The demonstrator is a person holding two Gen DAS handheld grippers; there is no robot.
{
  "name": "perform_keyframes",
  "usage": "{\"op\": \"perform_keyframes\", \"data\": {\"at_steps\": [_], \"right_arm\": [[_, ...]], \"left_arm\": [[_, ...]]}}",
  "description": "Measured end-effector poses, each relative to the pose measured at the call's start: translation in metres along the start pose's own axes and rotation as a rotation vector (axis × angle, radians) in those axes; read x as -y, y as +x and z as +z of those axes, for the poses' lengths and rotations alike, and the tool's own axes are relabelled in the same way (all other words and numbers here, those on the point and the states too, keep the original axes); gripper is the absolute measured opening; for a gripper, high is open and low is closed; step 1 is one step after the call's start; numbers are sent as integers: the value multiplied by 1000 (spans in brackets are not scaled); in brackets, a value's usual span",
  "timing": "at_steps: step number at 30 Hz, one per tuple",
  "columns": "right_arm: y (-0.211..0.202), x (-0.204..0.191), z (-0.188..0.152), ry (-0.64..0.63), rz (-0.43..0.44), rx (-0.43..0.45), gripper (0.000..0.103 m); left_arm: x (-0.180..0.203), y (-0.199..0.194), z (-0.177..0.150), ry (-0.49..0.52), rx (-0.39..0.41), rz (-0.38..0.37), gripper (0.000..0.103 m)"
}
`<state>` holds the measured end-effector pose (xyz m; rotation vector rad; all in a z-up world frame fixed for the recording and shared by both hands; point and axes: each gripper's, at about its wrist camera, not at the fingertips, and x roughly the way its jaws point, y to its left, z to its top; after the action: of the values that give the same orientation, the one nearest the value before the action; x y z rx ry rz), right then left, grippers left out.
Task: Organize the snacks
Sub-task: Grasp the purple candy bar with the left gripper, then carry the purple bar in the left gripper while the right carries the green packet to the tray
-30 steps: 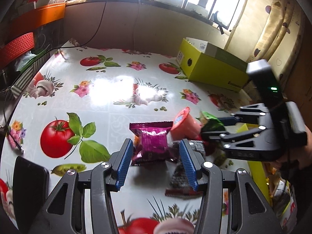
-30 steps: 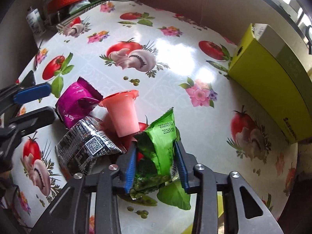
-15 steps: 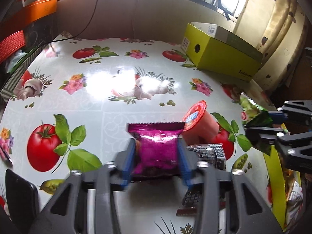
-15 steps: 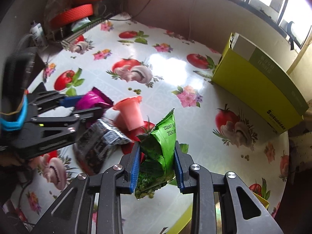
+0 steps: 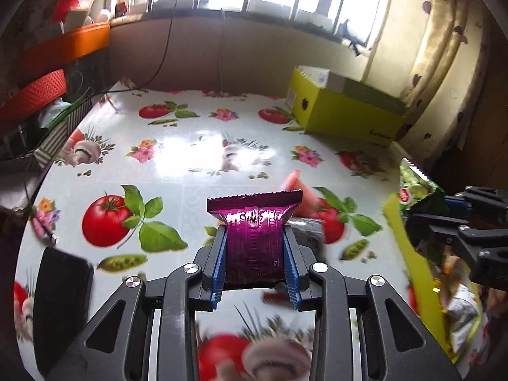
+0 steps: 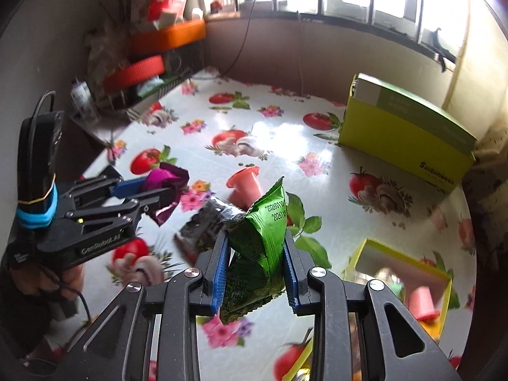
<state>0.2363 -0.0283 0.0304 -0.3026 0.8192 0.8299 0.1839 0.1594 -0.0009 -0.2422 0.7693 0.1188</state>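
A purple snack packet [image 5: 254, 212] stands upright between the blue pads of my left gripper [image 5: 254, 233]. The jaws are closing and the pads press on its sides; it hangs clear of the table. My right gripper [image 6: 255, 236] is shut on a green snack packet [image 6: 263, 216], also held up in the air. The right wrist view shows the left gripper [image 6: 152, 190] with its purple packet [image 6: 162, 177] at the left. A pink jelly cup [image 6: 244, 184] and a black packet [image 6: 206, 225] lie on the tomato-print tablecloth between the two grippers.
An open yellow-green tray box [image 6: 358, 254] sits at the near right and holds a pink cup [image 6: 419, 301] and other packets. A large yellow-green carton [image 6: 403, 139] stands at the back right. A black phone [image 5: 60, 289] lies near left. Orange baskets [image 6: 139, 70] crowd the left edge.
My left gripper closed on the purple packet and lifted it off the table. My right gripper rose and swung right with the green packet, away from the cup and black packet.
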Motion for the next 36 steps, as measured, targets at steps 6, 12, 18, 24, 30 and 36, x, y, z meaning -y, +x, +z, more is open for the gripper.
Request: {"op": "perform_keyframes", "data": {"at_steps": [6,12,18,24,30,36], "right_arm": [[-35,-3,-20,52,0,63,28],[-68,-7,-42,65,-25,107,28],[-91,-6,-58,82,-36,137,28],[-108,-1,-67,94,-45,161,28],[-115,3,-73,105,-49,173,28],[-117,11,-78,121,-52,175,28]], "left_arm": [[27,-44,-14,25,34,-57,33],[51,-72,-27,52,52,-106,33],[73,-91,-34,82,64,-138,33],[92,-99,-38,111,67,-161,33],[104,-100,-39,130,65,-174,33],[115,-99,-40,144,59,-185,33]]}}
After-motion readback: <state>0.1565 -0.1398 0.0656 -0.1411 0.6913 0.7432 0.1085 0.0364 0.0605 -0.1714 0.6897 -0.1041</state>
